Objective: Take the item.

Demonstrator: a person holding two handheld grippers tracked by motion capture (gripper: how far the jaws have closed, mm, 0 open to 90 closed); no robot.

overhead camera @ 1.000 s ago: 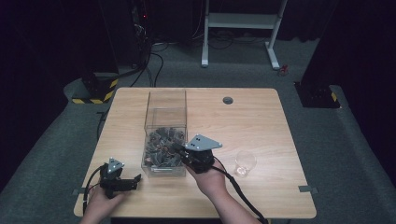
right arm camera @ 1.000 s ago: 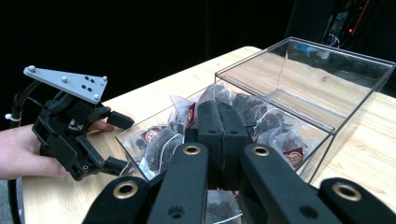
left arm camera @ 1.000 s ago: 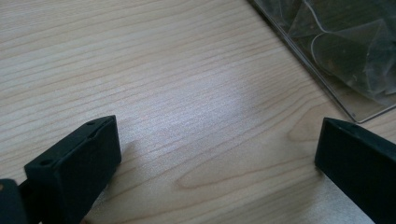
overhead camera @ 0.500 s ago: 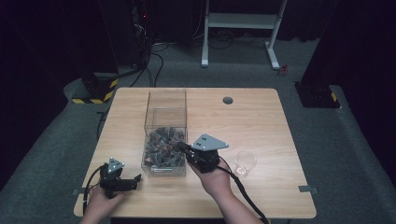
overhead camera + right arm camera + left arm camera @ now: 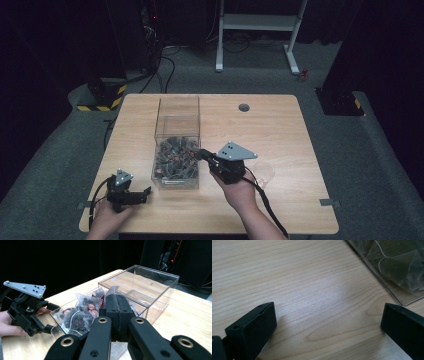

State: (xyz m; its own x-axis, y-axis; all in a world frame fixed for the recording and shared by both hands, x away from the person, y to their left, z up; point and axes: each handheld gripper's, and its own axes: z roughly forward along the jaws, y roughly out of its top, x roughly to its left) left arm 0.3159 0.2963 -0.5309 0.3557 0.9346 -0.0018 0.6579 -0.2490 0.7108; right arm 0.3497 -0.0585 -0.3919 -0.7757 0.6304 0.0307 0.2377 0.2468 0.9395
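Observation:
A tall clear plastic box (image 5: pixel 178 111) stands on the wooden table (image 5: pixel 280 130), its near half heaped with clear sachets (image 5: pixel 172 156) of dark bits with red labels. My right gripper (image 5: pixel 203 154) is at the box's right wall, over its rim. In the right gripper view, the right gripper (image 5: pixel 117 298) is shut, with the corner of a clear sachet (image 5: pixel 112 289) sticking up between its jaws above the pile (image 5: pixel 82 311). My left gripper (image 5: pixel 144 193) lies on the table at the front left, open, its jaws wide apart over bare wood (image 5: pixel 328 322), beside the box's corner (image 5: pixel 387 270).
A clear plastic cup (image 5: pixel 264 172) sits on the table just right of the right hand. A round cable hole (image 5: pixel 243 107) marks the table's far side. Dark stands, cables and a white frame (image 5: pixel 260 22) fill the floor beyond.
The right gripper has drawn a little to the right, away from the middle of the box toward its right wall. The left gripper has stayed still.

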